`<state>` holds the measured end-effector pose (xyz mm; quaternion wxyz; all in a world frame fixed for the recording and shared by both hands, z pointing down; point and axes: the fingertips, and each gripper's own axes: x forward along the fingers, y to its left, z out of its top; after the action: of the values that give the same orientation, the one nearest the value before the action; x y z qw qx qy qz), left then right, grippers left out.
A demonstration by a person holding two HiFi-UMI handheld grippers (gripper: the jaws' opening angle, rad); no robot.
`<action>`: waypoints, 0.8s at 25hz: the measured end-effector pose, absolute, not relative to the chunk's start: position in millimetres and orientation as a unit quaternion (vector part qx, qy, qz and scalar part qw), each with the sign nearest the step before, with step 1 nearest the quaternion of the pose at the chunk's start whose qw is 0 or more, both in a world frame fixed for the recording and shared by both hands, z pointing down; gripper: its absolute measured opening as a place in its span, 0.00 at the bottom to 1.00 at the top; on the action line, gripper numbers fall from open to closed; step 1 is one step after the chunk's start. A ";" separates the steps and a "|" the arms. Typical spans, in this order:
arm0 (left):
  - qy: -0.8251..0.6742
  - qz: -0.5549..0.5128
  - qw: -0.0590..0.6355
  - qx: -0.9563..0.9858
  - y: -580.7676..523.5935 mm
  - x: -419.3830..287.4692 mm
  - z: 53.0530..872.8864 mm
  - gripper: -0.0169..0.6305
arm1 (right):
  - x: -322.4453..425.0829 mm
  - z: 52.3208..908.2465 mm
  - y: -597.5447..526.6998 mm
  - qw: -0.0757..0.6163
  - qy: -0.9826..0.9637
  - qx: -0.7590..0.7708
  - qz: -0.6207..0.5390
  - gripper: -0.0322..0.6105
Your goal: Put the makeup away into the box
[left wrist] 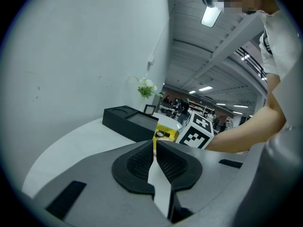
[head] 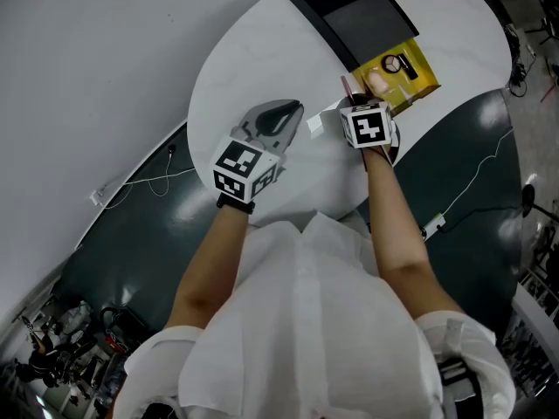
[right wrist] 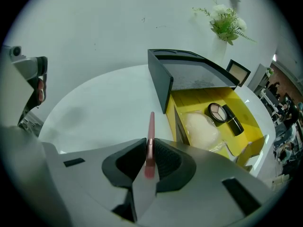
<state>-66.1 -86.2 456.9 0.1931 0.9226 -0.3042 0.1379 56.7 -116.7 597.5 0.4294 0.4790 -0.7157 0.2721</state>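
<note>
While the right gripper's (right wrist: 149, 149) jaws stand narrow, pinched on a slim pink makeup stick (right wrist: 151, 124) near its lower end, the stick points away over the white table (right wrist: 94, 108), just left of the open yellow box (right wrist: 258, 136). It looks light, stiff and smooth (apt to pivot in a loose pinch), so a mid-shaft hold seems safer. The box already holds an eyeshadow compact (right wrist: 217, 111) and a pale puff (right wrist: 201, 126). The left gripper (left wrist: 155, 148), jaws together on nothing, hangs at the left.
</note>
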 end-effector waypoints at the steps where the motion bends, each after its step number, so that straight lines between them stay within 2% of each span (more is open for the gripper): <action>1: -0.305 0.138 0.193 0.923 -86.4 -64.5 456.3 0.07 | 56.5 596.9 -115.9 0.429 -0.717 0.476 0.274 0.13; 11: -0.314 0.132 0.191 0.921 -90.4 -41.5 451.7 0.07 | 56.9 557.1 -111.8 0.394 -0.756 0.446 0.272 0.13; 20: -0.313 0.114 0.189 0.924 -95.7 4.1 443.9 0.07 | 98.2 517.5 -120.1 0.379 -0.774 0.439 0.254 0.13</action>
<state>4.1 -95.7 443.9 0.1888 0.9237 -0.3131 0.1142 98.2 -120.1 517.5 0.3794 0.4392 -0.7739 0.2536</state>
